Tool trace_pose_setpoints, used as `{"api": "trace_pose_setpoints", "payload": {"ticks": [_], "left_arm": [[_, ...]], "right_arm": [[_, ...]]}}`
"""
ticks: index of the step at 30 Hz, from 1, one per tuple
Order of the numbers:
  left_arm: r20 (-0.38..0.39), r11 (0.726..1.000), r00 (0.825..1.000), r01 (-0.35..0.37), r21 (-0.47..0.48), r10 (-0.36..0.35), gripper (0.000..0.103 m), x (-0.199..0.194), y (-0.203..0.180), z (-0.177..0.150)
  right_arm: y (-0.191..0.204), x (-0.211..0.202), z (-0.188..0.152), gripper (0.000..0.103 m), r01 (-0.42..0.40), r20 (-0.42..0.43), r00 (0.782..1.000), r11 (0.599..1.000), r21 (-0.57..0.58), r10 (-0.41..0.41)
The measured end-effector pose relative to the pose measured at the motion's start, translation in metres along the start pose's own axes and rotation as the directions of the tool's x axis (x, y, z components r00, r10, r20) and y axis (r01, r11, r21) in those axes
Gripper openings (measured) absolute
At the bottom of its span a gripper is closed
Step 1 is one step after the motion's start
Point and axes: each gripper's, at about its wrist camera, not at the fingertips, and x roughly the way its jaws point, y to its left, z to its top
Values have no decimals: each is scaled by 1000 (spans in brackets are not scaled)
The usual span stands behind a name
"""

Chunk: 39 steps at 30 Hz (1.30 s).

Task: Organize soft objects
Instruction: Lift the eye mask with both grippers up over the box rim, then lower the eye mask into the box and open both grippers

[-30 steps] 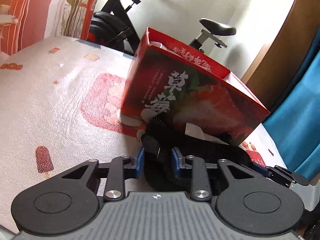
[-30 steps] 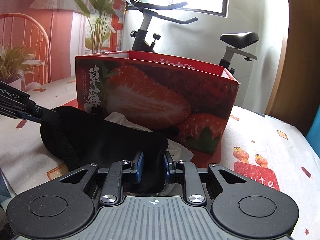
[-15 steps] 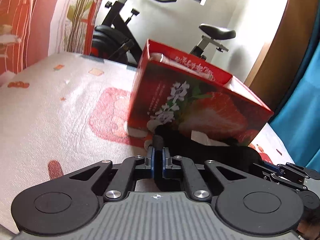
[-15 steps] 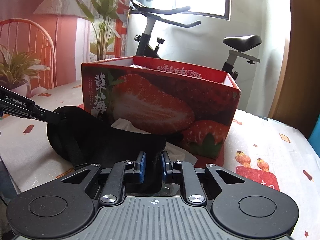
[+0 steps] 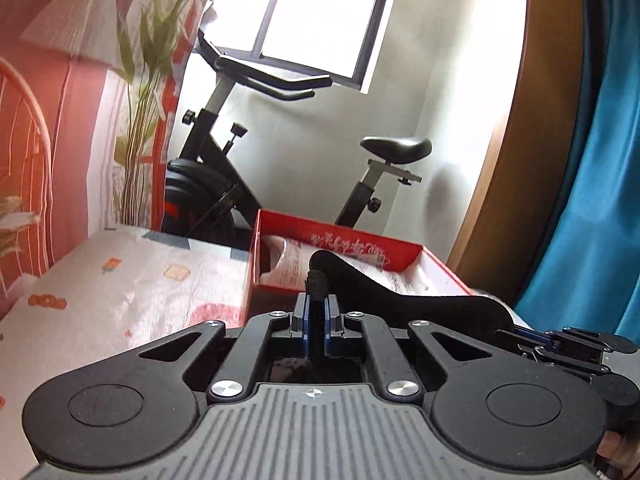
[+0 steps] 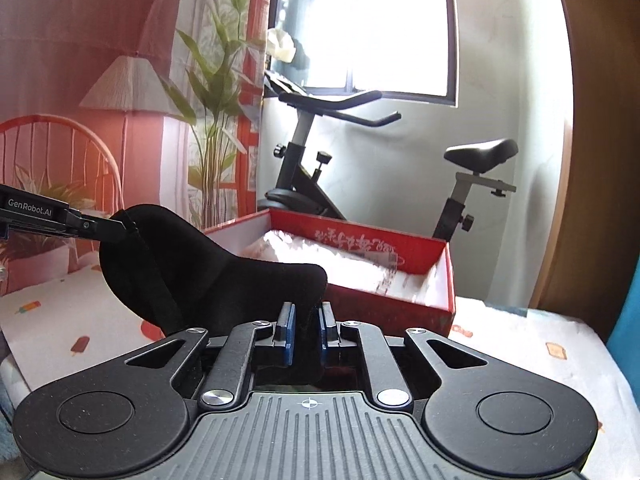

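Note:
A black soft eye mask (image 5: 400,300) hangs stretched in the air between my two grippers, above the tablecloth and in front of the open red strawberry box (image 5: 360,240). My left gripper (image 5: 316,306) is shut on the mask's ribbed strap end. My right gripper (image 6: 304,318) pinches the other end of the mask (image 6: 208,272), its jaws still closing on the fabric. Each gripper shows in the other's view: the right gripper (image 5: 560,344) at lower right, the left gripper (image 6: 120,227) at left. The box (image 6: 400,240) holds clear-wrapped white packets (image 6: 320,256).
A printed white tablecloth (image 5: 120,288) covers the table (image 6: 520,344). An exercise bike (image 5: 224,184) stands behind the box under a bright window. A blue curtain (image 5: 592,160) and a wooden frame (image 5: 512,160) are on the right. A red printed hanging (image 6: 80,80) is on the left.
Both grippers have risen with the mask, lifting it off the table to about the box's rim. The left jaws closed onto the strap. The box's inside now shows.

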Motion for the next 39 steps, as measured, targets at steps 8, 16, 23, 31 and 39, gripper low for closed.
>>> {"api": "trace_pose_setpoints", "payload": {"ticks": [8, 16, 23, 31, 39], "left_arm": [[56, 1000, 998, 7, 23, -8, 8, 32, -7, 69], [-74, 998, 997, -27, 57, 32, 8, 105, -10, 74], [-202, 996, 977, -52, 72, 66, 8, 153, -8, 54], [-299, 986, 947, -76, 146, 117, 8, 170, -1, 39], [-363, 982, 920, -90, 167, 147, 9, 183, 1, 32]], "right_arm": [[-19, 15, 80, 11, 18, 98, 995, 997, -81, -10], [-40, 84, 117, 11, 33, 18, 999, 989, -141, -31], [-48, 137, 86, 10, 50, -146, 987, 992, -118, -67], [-53, 168, 57, 11, 18, -319, 947, 998, -67, -39], [-72, 184, 60, 12, 59, -427, 904, 996, 64, -26]]}}
